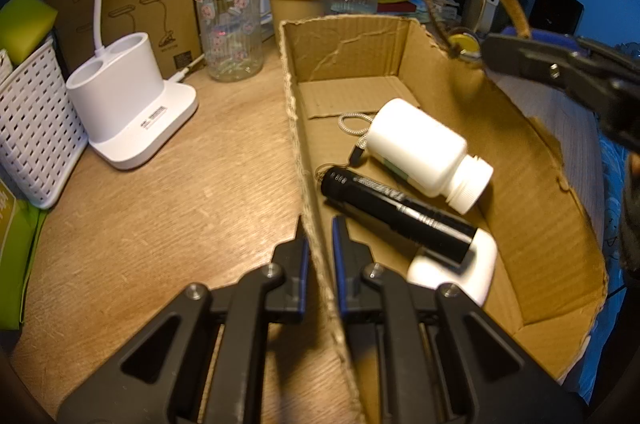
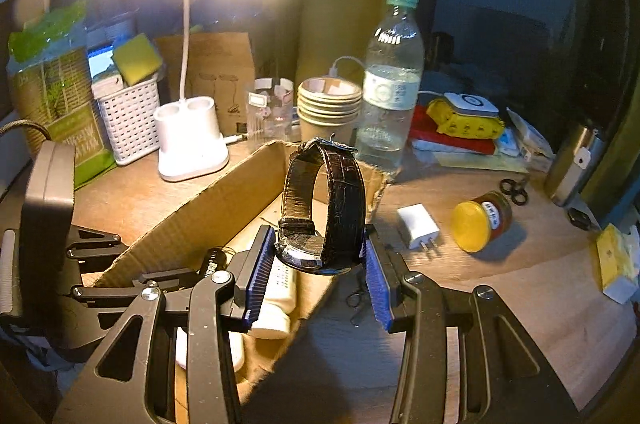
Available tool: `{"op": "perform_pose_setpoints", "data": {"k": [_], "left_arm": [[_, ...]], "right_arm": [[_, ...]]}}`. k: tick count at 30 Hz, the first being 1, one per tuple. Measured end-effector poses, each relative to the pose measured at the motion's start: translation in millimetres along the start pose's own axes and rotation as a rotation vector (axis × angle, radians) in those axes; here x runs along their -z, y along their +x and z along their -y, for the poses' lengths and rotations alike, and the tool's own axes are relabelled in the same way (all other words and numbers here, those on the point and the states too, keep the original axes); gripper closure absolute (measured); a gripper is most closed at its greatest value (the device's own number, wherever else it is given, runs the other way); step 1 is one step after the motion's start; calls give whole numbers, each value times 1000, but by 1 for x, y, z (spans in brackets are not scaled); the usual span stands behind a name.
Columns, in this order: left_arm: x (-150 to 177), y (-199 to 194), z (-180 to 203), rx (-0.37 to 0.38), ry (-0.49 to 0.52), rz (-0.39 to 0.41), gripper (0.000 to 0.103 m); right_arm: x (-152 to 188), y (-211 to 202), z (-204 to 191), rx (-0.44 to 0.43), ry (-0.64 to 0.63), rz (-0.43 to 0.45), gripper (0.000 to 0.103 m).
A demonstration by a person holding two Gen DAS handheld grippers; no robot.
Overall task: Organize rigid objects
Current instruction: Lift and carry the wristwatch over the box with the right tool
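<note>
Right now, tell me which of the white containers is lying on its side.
The white pill bottle inside the cardboard box, tipped over beside the black flashlight. The white lamp base and white basket stand upright on the desk.

Left gripper (image 1: pixel 320 236) points steeply downward, its two blue-padded fingers (image 1: pixel 303 264) drawn close together and pinching the near wall of the cardboard box (image 1: pixel 308 192), one finger on the outside, the other inside. Its black linkage arms spread low and wide behind the tips. Right gripper (image 2: pixel 320 264) is angled downward less steeply, jaws roughly half spread, the ribbed blue pads (image 2: pixel 260 272) pressing on either side of a wristwatch (image 2: pixel 324 208), strap loop standing up above the tips. In the left wrist view the right gripper comes in from the right edge, raised over the box's far rim.
</note>
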State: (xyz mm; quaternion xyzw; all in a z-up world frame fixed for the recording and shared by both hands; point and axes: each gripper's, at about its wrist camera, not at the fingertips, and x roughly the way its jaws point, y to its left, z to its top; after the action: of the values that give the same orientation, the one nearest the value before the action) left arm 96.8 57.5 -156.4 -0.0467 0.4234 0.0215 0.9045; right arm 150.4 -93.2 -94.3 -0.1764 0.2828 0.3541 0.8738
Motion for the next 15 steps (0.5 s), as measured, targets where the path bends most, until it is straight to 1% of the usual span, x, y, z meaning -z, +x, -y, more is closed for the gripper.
{"op": "perform_pose_setpoints", "data": {"k": [5,10,15], "left_arm": [[0,0,0,0,0,0,92],[0,0,0,0,0,0,92],[0,0,0,0,0,0,92]], "right_arm": [[3,13,-10,-11,-17,-26,57],[5,25,-14,6,-40,-51,57],[6,35,-16,39,-73,-72,57]]}}
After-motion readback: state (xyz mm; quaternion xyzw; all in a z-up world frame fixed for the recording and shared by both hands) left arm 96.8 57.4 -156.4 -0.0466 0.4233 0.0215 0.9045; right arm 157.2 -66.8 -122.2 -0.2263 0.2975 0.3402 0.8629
